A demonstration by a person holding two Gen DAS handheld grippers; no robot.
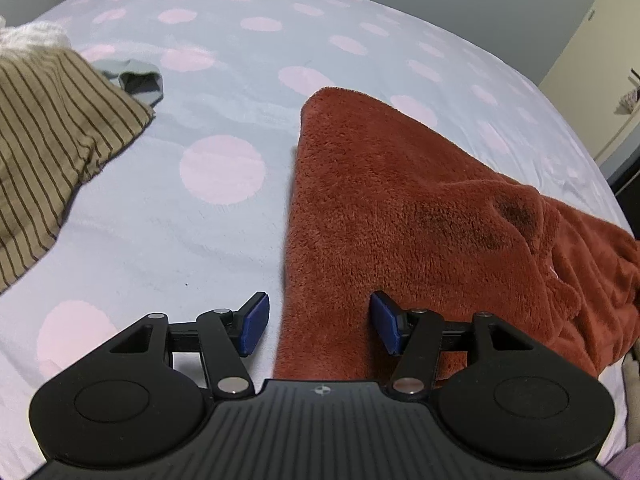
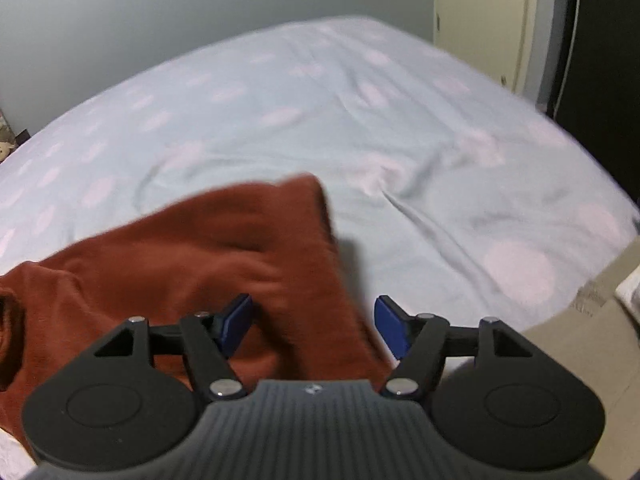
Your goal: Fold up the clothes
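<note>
A rust-red fleece garment lies on the bed, spread from the near edge towards the middle. My left gripper hovers open over its near left edge, blue pads apart and pressing on nothing. In the right wrist view the same red garment lies below and to the left, its image blurred. My right gripper stands open above the garment's near right edge, and nothing is pinched between its pads.
The bed sheet is pale blue with pink dots. A brown striped garment lies at the left with a grey piece behind it. A cream cupboard door stands at the far right, and beige floor shows past the bed's right edge.
</note>
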